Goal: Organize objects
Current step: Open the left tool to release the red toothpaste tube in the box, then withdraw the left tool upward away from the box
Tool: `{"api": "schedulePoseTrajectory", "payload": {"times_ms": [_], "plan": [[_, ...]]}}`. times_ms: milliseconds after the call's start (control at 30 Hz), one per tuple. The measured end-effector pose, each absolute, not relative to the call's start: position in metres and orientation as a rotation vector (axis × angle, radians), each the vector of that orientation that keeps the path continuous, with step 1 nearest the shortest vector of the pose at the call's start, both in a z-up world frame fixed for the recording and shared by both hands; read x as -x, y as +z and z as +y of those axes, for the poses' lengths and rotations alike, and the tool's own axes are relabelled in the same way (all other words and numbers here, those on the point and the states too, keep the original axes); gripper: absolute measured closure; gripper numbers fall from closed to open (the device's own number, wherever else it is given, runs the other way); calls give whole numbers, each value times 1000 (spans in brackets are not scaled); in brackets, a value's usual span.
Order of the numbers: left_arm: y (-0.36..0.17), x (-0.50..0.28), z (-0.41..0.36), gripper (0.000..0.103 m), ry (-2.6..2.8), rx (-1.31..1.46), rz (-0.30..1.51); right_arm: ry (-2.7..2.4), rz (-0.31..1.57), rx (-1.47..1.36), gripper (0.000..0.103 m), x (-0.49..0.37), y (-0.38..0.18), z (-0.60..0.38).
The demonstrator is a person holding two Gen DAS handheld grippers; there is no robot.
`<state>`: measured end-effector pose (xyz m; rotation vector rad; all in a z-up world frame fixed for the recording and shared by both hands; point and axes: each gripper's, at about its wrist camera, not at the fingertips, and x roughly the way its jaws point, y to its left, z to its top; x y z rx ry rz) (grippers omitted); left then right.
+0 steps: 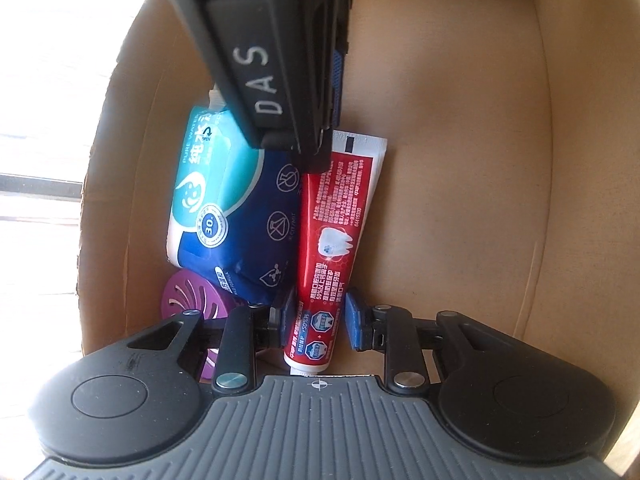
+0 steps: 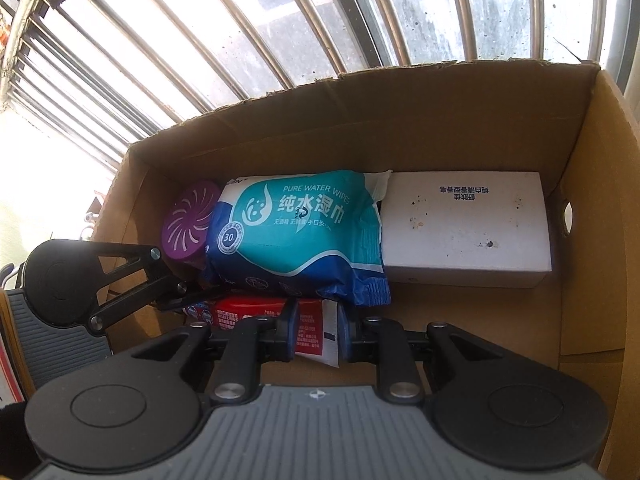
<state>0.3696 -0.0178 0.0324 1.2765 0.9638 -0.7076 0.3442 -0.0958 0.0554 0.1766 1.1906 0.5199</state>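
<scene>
A red toothpaste tube (image 1: pixel 336 224) lies on the floor of a cardboard box (image 1: pixel 460 160), beside a blue-and-teal wet wipes pack (image 1: pixel 236 200) and a purple round air freshener (image 1: pixel 192 296). My left gripper (image 1: pixel 320 318) straddles the tube's cap end with a gap beside its right pad, so it is open. My right gripper (image 2: pixel 318 334) has its jaws on either side of the tube's crimped end (image 2: pixel 320 328), close against it. In the right wrist view the wipes pack (image 2: pixel 296 232), the purple freshener (image 2: pixel 188 220) and a white box (image 2: pixel 464 232) line the far wall.
The right gripper's black body (image 1: pixel 272 52) reaches down over the tube's far end in the left wrist view. The left gripper (image 2: pixel 100 280) shows at the left of the right wrist view. Bare box floor (image 1: pixel 460 200) lies right of the tube. A barred window (image 2: pixel 280 20) is behind the box.
</scene>
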Motion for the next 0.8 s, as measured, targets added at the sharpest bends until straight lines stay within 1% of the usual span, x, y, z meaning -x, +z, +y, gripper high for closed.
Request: {"api": "schedulePoseTrajectory", "payload": {"times_ms": [33, 100, 167, 200, 233, 267, 333, 433, 500, 567, 633, 700, 733, 767, 800], "plan": [[34, -369, -18, 78, -708, -1269, 977, 516, 1186, -157, 80, -343, 56, -94], [40, -367, -16, 74, -710, -1258, 991, 503, 1165, -105, 80, -343, 61, -82], [51, -360, -12, 68, -703, -1229, 950, 514, 1130, -68, 80, -338, 67, -80], [60, -353, -8, 65, -701, -1203, 912, 515, 1112, -55, 80, -335, 70, -80], [68, -346, -4, 55, -701, -1190, 879, 515, 1102, -52, 80, -333, 72, -81], [76, -341, 0, 51, -698, -1175, 849, 521, 1094, -54, 80, -330, 76, -83], [94, -333, 8, 51, -676, -1140, 811, 535, 1059, -71, 80, -325, 83, -89], [130, -311, 28, 51, -688, -1034, 744, 566, 952, -44, 80, -309, 107, -101], [153, -295, 42, 47, -737, -930, 723, 617, 873, 14, 79, -292, 126, -109], [172, -274, 54, 40, -790, -829, 706, 710, 827, 88, 75, -273, 144, -115], [180, -256, 63, 37, -890, -764, 719, 794, 840, 153, 74, -253, 152, -119], [181, -251, 56, 36, -929, -744, 764, 844, 843, 180, 73, -236, 154, -125], [178, -244, 55, 36, -939, -759, 784, 861, 846, 194, 68, -230, 154, -127], [173, -240, 58, 35, -962, -786, 799, 888, 854, 226, 58, -223, 150, -124], [170, -249, 40, 35, -970, -811, 813, 901, 857, 260, 53, -219, 147, -123]]}}
